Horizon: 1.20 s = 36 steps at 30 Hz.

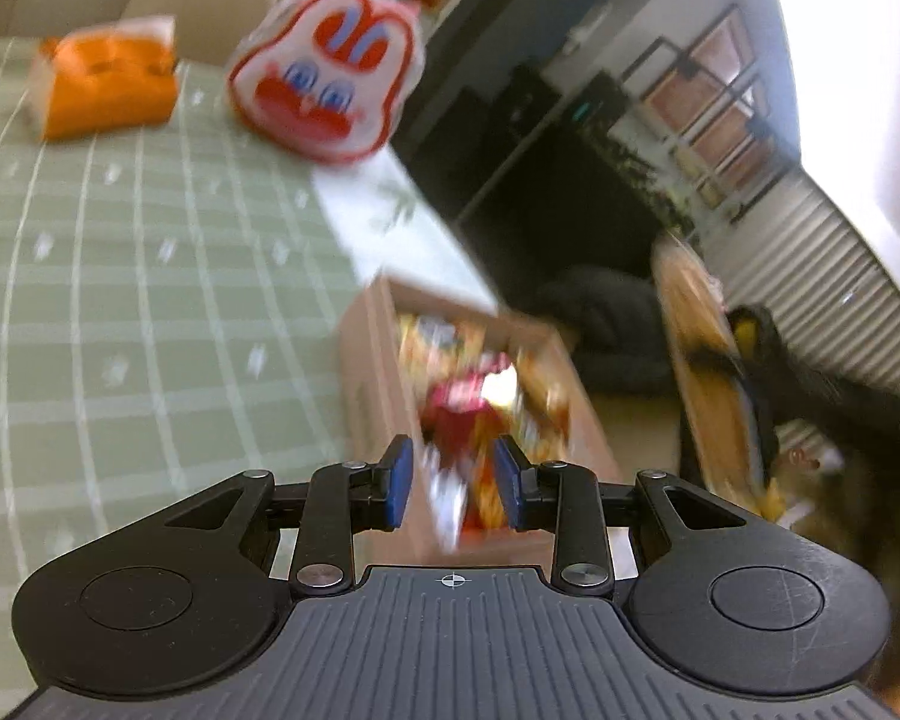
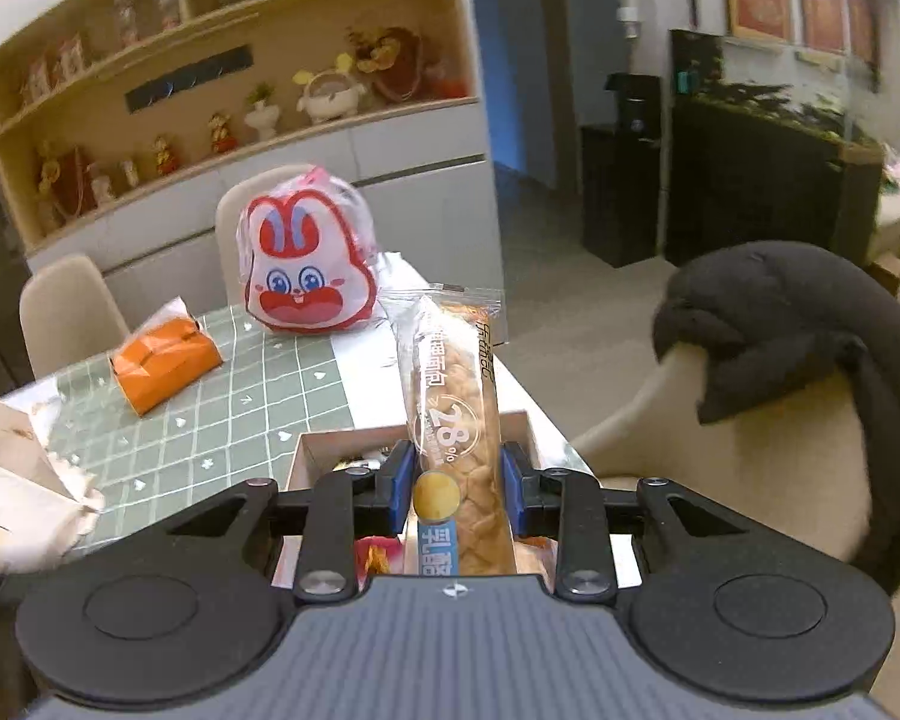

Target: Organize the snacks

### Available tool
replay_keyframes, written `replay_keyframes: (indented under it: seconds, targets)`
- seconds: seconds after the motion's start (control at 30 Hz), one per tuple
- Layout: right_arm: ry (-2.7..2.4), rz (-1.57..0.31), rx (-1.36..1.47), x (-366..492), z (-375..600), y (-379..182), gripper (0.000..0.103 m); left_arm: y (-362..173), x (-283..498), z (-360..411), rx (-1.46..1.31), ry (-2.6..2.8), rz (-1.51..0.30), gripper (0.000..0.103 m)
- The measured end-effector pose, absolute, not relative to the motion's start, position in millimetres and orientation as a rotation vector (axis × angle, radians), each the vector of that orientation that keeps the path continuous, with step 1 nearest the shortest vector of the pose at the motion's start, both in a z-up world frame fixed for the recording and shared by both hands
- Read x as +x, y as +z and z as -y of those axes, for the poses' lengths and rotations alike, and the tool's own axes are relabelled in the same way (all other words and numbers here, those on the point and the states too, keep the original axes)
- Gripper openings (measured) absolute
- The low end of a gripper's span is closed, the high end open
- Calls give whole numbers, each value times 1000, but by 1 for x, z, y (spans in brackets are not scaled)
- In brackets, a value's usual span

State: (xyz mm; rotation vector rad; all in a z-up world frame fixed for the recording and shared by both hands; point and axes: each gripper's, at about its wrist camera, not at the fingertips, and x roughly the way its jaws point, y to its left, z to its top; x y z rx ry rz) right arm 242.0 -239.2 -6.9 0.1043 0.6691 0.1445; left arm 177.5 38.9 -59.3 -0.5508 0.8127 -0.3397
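My right gripper is shut on a long braided bread stick in a clear wrapper and holds it upright above a cardboard snack box. My left gripper hovers over the same box, which holds several red and yellow snack packets. Its jaws stand apart with nothing clamped between them; the view is blurred. A white and red rabbit-face bag stands on the green checked tablecloth; it also shows in the left wrist view.
An orange tissue pack lies on the table, also in the left wrist view. Beige chairs stand behind the table. A chair with a black garment is at the right. Crumpled white paper lies at the left.
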Motion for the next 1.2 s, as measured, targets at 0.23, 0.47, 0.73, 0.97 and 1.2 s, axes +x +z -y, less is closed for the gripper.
replay_keyframes:
  seconds: [0.23, 0.47, 0.73, 0.97, 1.2]
  targets:
    - [190, -738, 29, 290, 221, -50, 41, -46, 142, -57, -494, -249, -827, 32]
    - [182, -712, 75, 213, 244, -29, 57, -16, 114, -13, -316, -278, -832, 21]
    - [196, -810, 136, 115, 251, -12, 65, 12, 73, 43, -191, -318, -819, 16]
    - [217, -826, 112, 71, 234, -9, 66, 23, 47, 66, -114, -220, -841, 16]
    - [219, -848, 132, 66, 240, -10, 66, 25, 42, 72, -92, -235, -853, 16]
